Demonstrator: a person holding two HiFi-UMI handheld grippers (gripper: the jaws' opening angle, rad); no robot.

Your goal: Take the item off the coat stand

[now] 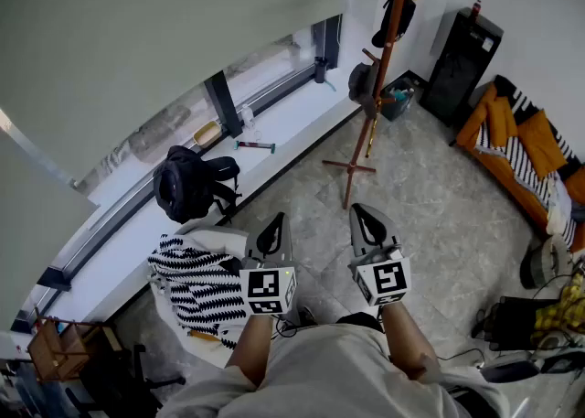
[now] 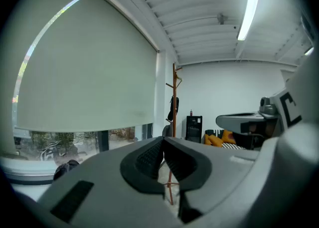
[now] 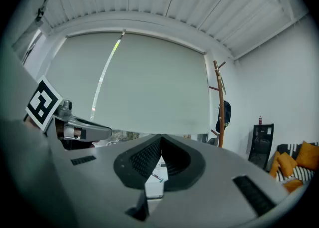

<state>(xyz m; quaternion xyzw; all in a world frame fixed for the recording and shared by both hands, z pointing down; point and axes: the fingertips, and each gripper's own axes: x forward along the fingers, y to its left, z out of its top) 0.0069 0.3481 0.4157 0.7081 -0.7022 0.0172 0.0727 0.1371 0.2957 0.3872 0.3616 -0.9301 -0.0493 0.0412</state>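
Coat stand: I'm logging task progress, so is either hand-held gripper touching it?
No, the left hand-held gripper and right hand-held gripper both sit apart from the coat stand, with floor between.

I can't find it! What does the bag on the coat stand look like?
Look at the window's far end, where the wooden coat stand rises. The black bag hangs high on it, above another dark item lower down.
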